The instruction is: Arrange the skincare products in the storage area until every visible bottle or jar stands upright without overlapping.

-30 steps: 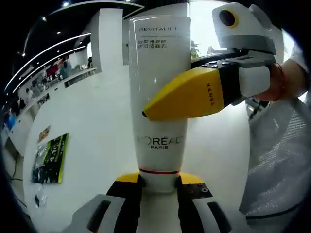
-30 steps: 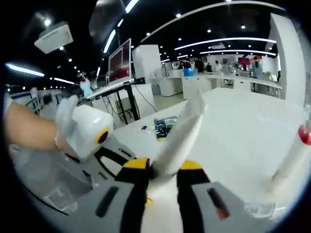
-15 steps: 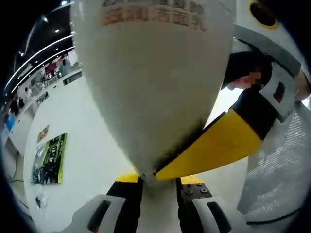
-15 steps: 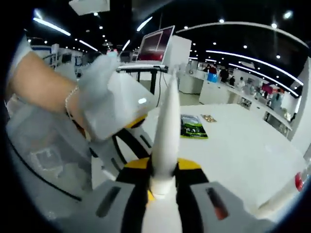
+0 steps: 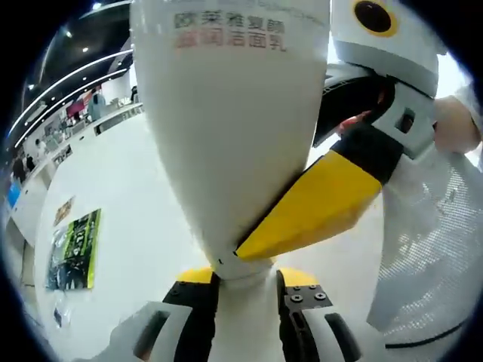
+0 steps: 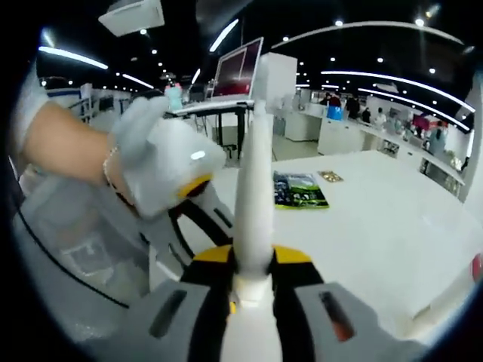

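A white L'Oreal tube [image 5: 234, 128] with Chinese print looms close in the left gripper view, tilted toward the camera. Its lower end sits between the jaws of my left gripper [image 5: 241, 285], which is shut on it. The right gripper's yellow finger [image 5: 317, 204] reaches in from the right and presses on the tube's lower part; its other finger is hidden behind the tube. In the right gripper view the same tube [image 6: 254, 204] shows edge-on, rising from my right gripper [image 6: 253, 275], shut on it. A gloved hand [image 6: 151, 143] holds the left gripper just left of it.
A green packet [image 5: 72, 249] lies flat on the white table [image 5: 113, 188]. A white mesh container [image 5: 434, 249] stands at the right, and the same mesh container [image 6: 68, 249] shows at the left. A red-capped item [image 6: 477, 268] pokes in at the right edge.
Over the last second the tube tipped toward the left camera and now looms large. Both grippers have kept hold; the right finger sits lower on the tube.
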### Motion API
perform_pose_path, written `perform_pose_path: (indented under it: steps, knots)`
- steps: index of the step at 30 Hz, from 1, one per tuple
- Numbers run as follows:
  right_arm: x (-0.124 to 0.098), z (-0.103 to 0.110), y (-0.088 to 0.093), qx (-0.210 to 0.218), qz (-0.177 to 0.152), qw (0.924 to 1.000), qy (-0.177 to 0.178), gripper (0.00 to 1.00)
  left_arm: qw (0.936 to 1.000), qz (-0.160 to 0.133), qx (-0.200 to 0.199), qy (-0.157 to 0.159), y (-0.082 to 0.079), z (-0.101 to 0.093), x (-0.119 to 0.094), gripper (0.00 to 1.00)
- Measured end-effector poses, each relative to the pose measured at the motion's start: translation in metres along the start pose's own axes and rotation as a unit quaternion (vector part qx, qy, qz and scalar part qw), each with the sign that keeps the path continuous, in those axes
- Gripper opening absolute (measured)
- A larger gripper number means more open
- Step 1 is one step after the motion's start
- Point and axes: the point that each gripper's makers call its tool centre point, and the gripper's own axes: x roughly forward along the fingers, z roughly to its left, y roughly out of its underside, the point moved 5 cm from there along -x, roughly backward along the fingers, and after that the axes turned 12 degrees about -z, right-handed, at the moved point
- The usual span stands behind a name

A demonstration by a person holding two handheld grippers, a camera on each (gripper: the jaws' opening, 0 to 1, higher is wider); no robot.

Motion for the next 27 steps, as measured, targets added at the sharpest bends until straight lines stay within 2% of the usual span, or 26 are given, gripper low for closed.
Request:
perform_pose_path:
  steps: [3, 6, 8, 12, 17, 22, 27]
  knots:
    - [-0.002, 0.000, 0.000, 0.000, 0.005, 0.9999, -0.013, 0.20, 0.9998, 0.006, -0.009, 0.017, -0.002, -0.005, 0.000, 0.44]
    - [-0.003, 0.000, 0.002, 0.016, 0.005, 0.9995, -0.026, 0.20, 0.9992, 0.010, -0.034, 0.017, -0.003, -0.003, 0.000, 0.42]
    - [-0.004, 0.001, 0.004, 0.022, 0.004, 0.9993, -0.030, 0.20, 0.9993, 0.011, -0.032, 0.017, -0.004, -0.002, -0.002, 0.39]
    - [-0.005, 0.003, 0.005, 0.014, 0.011, 0.9992, -0.035, 0.20, 0.9994, -0.025, -0.013, 0.018, -0.017, 0.000, -0.006, 0.37]
    - [-0.005, 0.004, 0.008, 0.009, 0.012, 0.9991, -0.039, 0.20, 0.9994, -0.026, 0.012, 0.018, -0.019, 0.001, -0.006, 0.37]
    - [-0.005, 0.005, 0.011, 0.006, 0.021, 0.9989, -0.042, 0.21, 0.9996, -0.025, 0.011, 0.009, -0.019, 0.002, -0.005, 0.33]
    - [-0.004, 0.004, 0.014, 0.003, 0.027, 0.9984, -0.050, 0.21, 0.9996, -0.024, 0.010, 0.014, -0.019, 0.001, -0.004, 0.33]
